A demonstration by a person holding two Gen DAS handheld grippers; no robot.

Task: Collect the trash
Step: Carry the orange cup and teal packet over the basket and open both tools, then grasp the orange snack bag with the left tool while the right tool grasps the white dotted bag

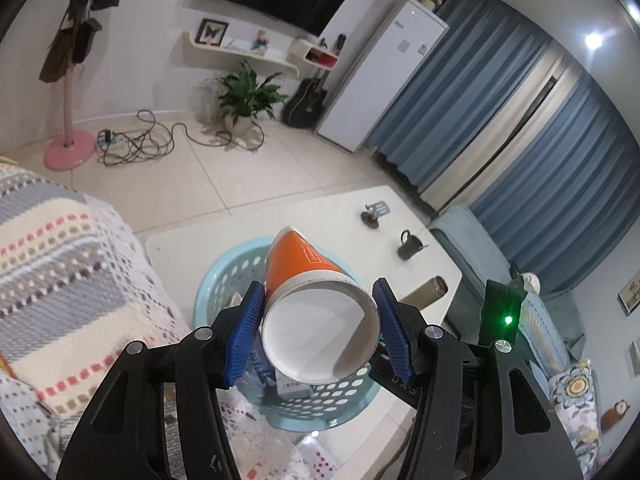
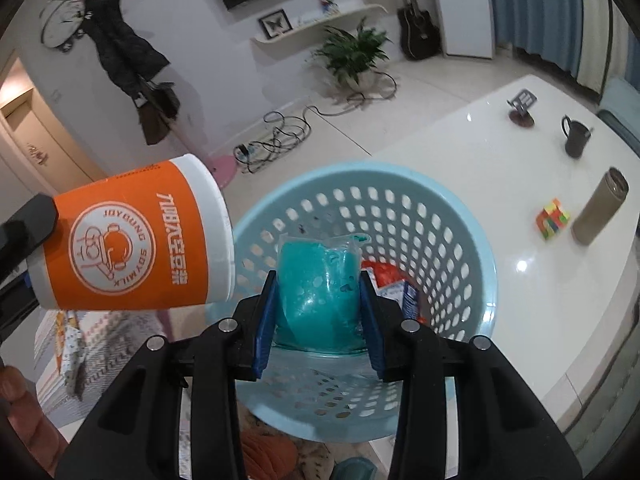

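Left gripper: jaws clamped on the orange cup, centre frame, over the basket.
Right gripper: jaws pinching a teal bag, above basket centre.
Risk: cup sits near the rim; an early drop could bounce it onto the desk.

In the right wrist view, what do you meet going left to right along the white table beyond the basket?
Blue basket → phone stand → colour cube → dark mug → tan flask.
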